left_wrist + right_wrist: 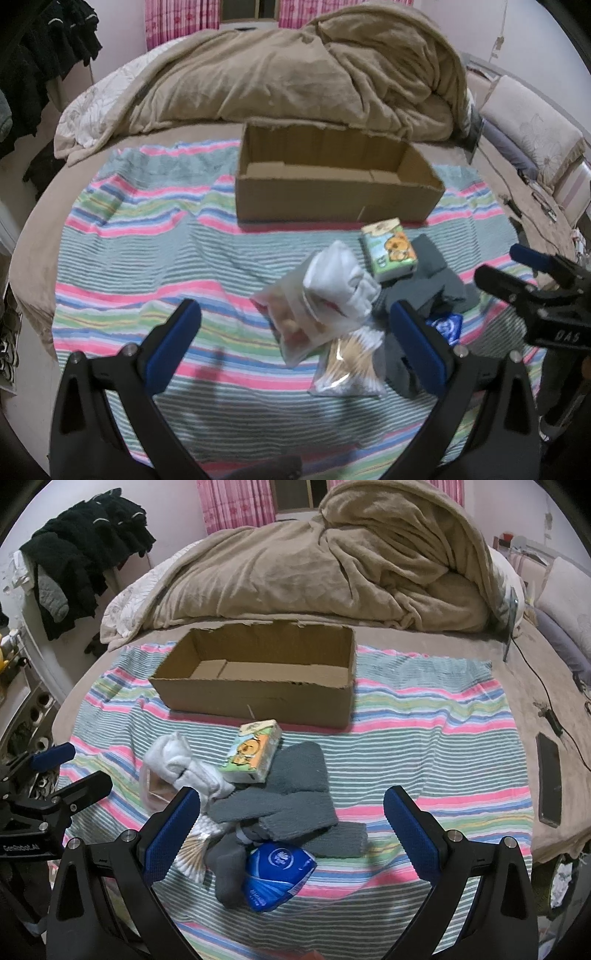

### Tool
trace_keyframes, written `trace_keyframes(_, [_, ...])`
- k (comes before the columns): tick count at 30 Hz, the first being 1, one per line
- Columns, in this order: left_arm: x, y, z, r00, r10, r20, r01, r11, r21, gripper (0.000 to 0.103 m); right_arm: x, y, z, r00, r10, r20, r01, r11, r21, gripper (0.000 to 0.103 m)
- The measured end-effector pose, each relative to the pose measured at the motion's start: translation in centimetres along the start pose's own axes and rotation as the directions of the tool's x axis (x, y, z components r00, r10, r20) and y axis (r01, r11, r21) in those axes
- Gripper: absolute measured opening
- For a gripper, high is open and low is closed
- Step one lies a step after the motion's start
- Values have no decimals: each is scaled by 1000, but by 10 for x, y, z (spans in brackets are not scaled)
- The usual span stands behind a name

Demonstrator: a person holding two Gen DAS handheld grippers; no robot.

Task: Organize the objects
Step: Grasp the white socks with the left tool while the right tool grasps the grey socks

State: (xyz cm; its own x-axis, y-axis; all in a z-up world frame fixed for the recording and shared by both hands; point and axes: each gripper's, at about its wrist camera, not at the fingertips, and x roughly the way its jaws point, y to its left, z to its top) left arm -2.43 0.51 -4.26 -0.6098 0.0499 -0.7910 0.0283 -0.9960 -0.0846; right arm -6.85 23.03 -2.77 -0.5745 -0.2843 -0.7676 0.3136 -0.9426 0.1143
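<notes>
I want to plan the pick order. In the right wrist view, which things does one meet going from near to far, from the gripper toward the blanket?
blue packet → grey socks → tissue pack → cardboard box → beige blanket

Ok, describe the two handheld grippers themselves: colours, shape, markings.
Both look alike: the left gripper and the right gripper have black curved frames, silver bolts at the joints, and two fingers faced with textured blue pads. White lettering marks each body. No cables or sleeves show.
</notes>
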Motion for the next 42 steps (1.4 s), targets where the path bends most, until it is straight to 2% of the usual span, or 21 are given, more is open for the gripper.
trace_keyframes(12, [46,-10,6,997,-42,-64,45,998,42,101,40,-24,3,998,-2,-68,4,1000,31,101])
trace_keyframes(20, [65,-21,11,992,-80,-97,87,993,74,86,61,-33,4,994,25,-109,-21,999,45,96])
trace_keyframes(24, [70,-25,13,992,-85,-91,93,991,92,79,71,-34,2,990,44,-136,-38,998,47,87])
trace_keyframes(27, [72,-27,17,993,-89,-81,97,990,102,70,79,-33,1,987,58,-151,-52,998,40,81])
trace_keyframes(29, [73,-28,18,992,-103,-77,111,988,109,57,84,-33,0,985,68,-159,-63,997,34,76])
trace_keyframes(32, [71,-34,19,992,-106,-66,114,984,134,52,89,-30,-1,983,83,-163,-82,997,10,67])
trace_keyframes(34, [70,-37,19,991,-116,-64,124,982,142,49,89,-26,0,982,103,-159,-105,994,-4,54])
trace_keyframes(36, [69,-37,18,987,-144,-70,153,979,136,45,88,-24,-1,981,115,-153,-118,993,-15,45])
trace_keyframes(42, [65,-37,18,983,-173,-62,179,976,122,39,79,-26,-1,983,121,-135,-124,992,-15,41])
